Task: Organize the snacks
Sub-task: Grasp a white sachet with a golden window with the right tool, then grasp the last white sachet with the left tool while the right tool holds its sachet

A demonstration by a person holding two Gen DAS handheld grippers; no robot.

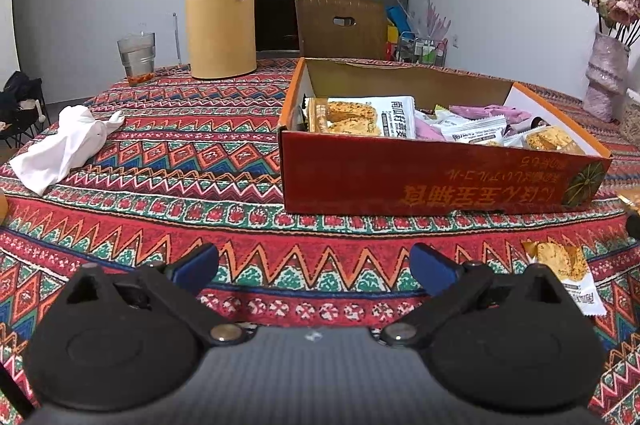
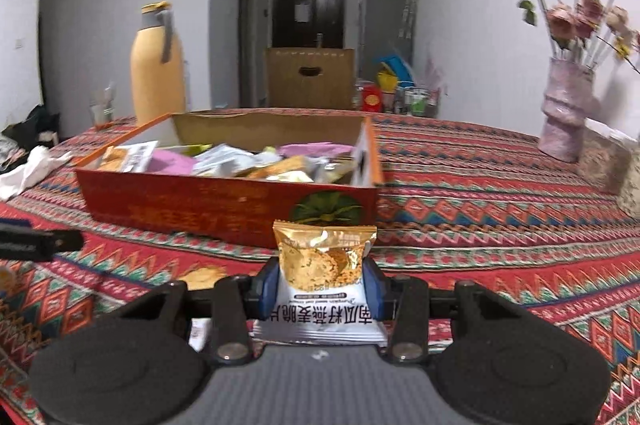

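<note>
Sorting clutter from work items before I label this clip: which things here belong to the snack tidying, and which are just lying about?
Part of the job:
- red snack box
- snack packet clamped in the right hand-held gripper
- loose snack packet on the tablecloth
- left hand-held gripper, open

Just lying about:
- yellow thermos jug
- drinking glass
- white cloth
- vase of flowers

We list each hand-held gripper [image 1: 314, 267] [image 2: 323, 291]: black linkages, blue pads, silver pivot screws, ribbed grey body.
</note>
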